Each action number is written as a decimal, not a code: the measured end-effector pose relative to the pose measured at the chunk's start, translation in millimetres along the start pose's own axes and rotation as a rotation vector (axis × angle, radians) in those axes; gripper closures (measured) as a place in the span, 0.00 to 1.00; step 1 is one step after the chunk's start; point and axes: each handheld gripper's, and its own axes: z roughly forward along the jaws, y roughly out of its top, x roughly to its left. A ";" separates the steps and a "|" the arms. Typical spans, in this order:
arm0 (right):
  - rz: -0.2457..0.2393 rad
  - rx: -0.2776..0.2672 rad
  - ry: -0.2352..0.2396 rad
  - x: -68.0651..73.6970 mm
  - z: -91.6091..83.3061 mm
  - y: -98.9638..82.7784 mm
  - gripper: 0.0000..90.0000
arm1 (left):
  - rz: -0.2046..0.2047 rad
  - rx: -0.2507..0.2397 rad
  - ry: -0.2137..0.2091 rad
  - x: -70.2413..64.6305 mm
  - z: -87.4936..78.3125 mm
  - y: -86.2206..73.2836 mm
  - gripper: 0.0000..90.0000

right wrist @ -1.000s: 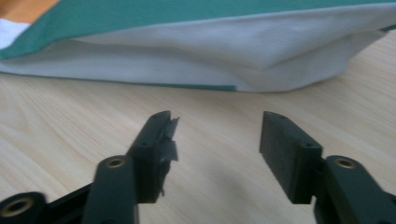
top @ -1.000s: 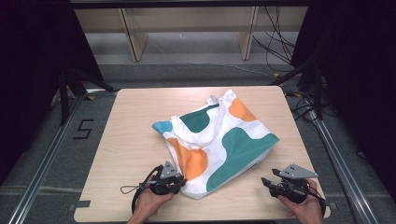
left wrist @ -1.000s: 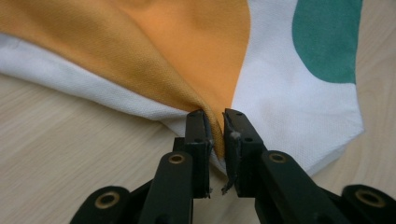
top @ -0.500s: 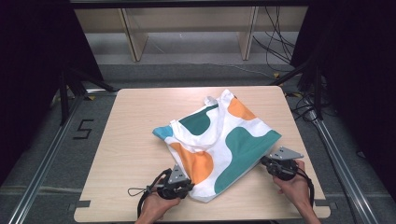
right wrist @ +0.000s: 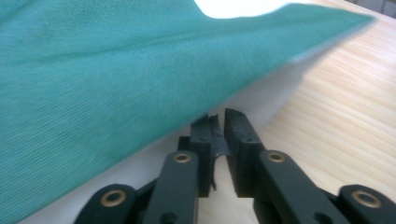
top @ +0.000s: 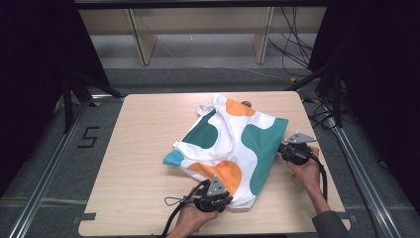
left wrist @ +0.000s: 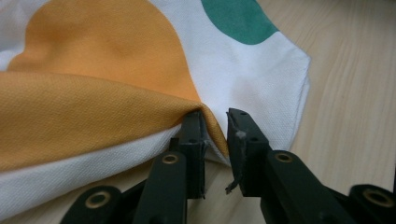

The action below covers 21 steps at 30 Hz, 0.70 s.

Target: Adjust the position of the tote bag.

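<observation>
Both pinched on the tote bag (top: 233, 144): left gripper (left wrist: 215, 135) on the orange edge, right gripper (right wrist: 215, 128) seemingly the green hem; mid-reposition, next drag it flat together.

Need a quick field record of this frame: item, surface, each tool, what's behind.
item: white cloth bag with teal and orange patches, lying rumpled
surface: light wooden table
left tool: at the bag's near edge, orange fold between its jaws, jaws just opening a little
right tool: at the bag's teal right edge, cloth edge lifted at its narrow-set jaws
background: wooden shelf legs, cables on floor
</observation>
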 end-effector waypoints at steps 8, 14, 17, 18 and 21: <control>0.111 -0.021 0.053 19.1 -54.6 -12.4 0.55 | -0.013 -0.127 0.053 34.0 -63.5 -1.3 0.55; 0.117 -0.014 0.118 45.9 -73.1 -22.6 0.49 | -0.142 -0.156 0.232 95.0 -101.9 -13.6 0.52; 0.117 -0.008 0.137 50.6 -78.2 -25.5 0.48 | -0.195 -0.166 0.298 116.6 -114.5 -20.4 0.49; 0.120 -0.004 0.145 52.1 -81.5 -26.8 0.47 | -0.230 -0.169 0.308 124.4 -119.7 -22.8 0.48; 0.155 0.018 0.176 61.8 -88.0 -32.2 0.46 | -0.284 -0.185 0.329 138.8 -126.9 -26.4 0.44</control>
